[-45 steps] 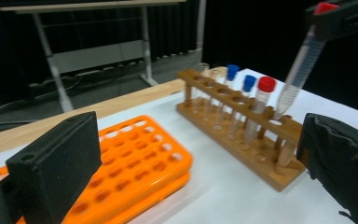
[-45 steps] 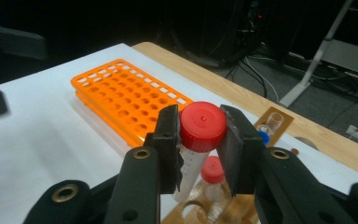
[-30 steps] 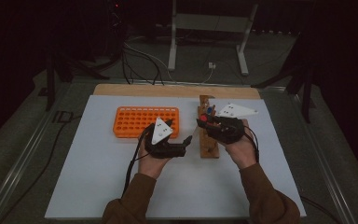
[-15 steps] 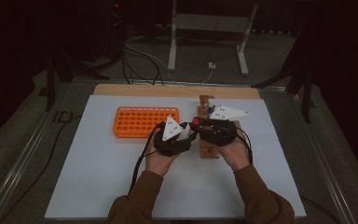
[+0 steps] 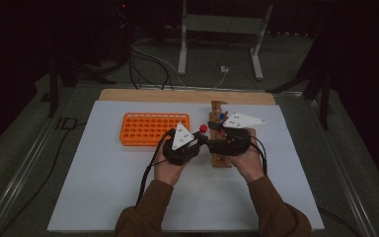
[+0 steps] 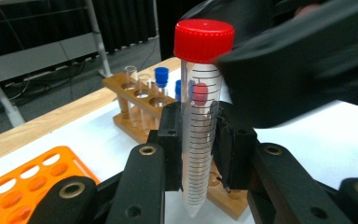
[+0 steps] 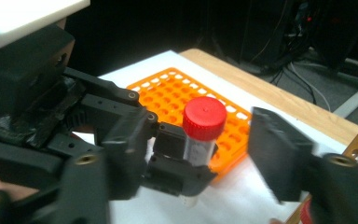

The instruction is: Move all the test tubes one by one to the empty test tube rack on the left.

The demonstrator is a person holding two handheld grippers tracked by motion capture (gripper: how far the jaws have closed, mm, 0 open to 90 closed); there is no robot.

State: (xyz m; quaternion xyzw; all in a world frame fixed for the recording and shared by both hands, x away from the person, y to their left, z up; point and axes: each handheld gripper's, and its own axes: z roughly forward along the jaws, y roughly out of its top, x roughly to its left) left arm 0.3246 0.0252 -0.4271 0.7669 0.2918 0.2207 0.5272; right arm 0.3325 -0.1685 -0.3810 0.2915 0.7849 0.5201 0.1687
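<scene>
A clear graduated tube with a red cap (image 6: 198,140) stands upright between my left gripper's (image 6: 198,154) pads, which are shut on its middle. In the high view the two grippers meet nose to nose above the white mat, with the red cap (image 5: 203,129) showing between them. My right gripper (image 7: 203,140) has just been opening. Its jaws stand apart on either side of the tube (image 7: 200,140) without touching it. A wooden tube rack (image 6: 135,121) behind holds glass tubes and blue-capped ones.
An orange rack of several empty holes (image 5: 153,128) lies on the white mat (image 5: 103,187) left of the hands. The wooden rack (image 5: 219,107) sits under and behind my right gripper. A metal stand and cables are beyond the table's far edge.
My left gripper came in from the left to meet the right one and closed on the red-capped tube. The right gripper's jaws have spread off it.
</scene>
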